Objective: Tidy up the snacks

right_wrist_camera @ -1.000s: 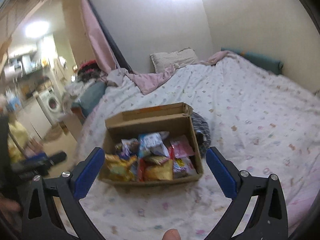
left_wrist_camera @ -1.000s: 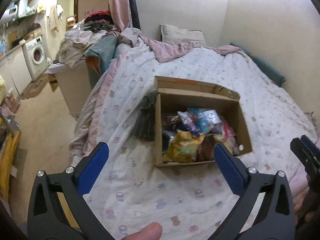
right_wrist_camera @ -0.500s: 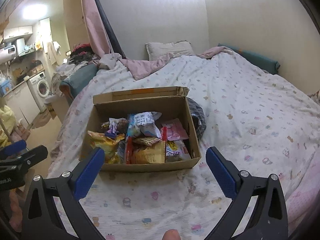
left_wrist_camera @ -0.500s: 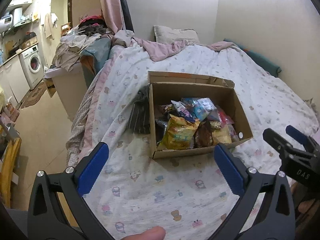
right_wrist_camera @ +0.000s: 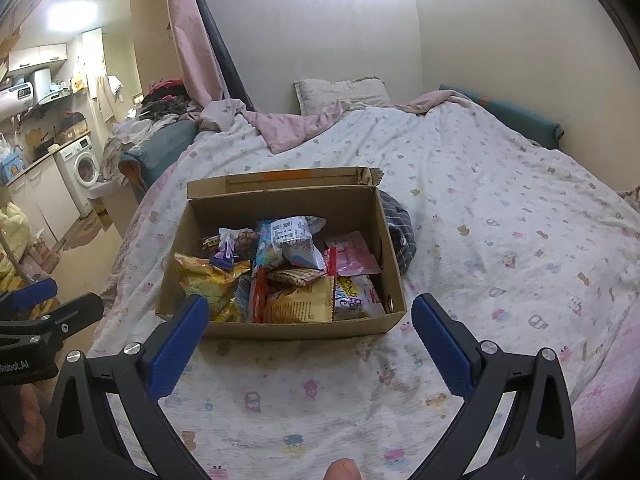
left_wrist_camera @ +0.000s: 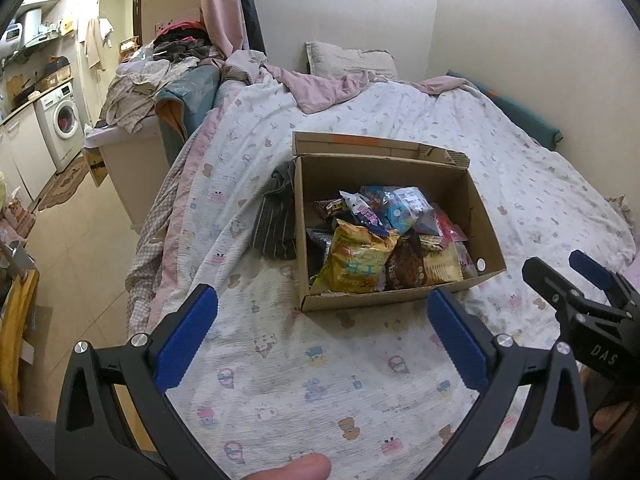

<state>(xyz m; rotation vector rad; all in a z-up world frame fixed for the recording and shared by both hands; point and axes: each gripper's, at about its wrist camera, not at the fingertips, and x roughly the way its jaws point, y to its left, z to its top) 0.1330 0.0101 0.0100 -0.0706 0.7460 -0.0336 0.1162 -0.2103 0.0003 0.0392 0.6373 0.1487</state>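
An open cardboard box [left_wrist_camera: 400, 300] [right_wrist_camera: 304, 326] sits on the bed, filled with several snack packets. A yellow chip bag [left_wrist_camera: 354, 262] [right_wrist_camera: 210, 280] lies at its near left, a blue-white packet [left_wrist_camera: 404, 206] [right_wrist_camera: 286, 242] in the middle and a pink packet [right_wrist_camera: 354, 258] at the right. My left gripper [left_wrist_camera: 322, 320] is open and empty, just short of the box's near wall. My right gripper [right_wrist_camera: 308, 326] is open and empty, just before the same wall. Each gripper shows at the edge of the other's view.
The bed's patterned white quilt [left_wrist_camera: 320, 380] [right_wrist_camera: 500, 208] spreads all around the box. A dark striped cloth [left_wrist_camera: 276, 220] [right_wrist_camera: 400, 236] lies against the box's side. A pillow [right_wrist_camera: 340, 94] and pink blanket lie at the head. The floor [left_wrist_camera: 80, 232] and a washing machine [left_wrist_camera: 60, 124] lie left.
Both grippers have moved closer to the box and lower over the bed. The box now looks larger in both views. Both stay open.
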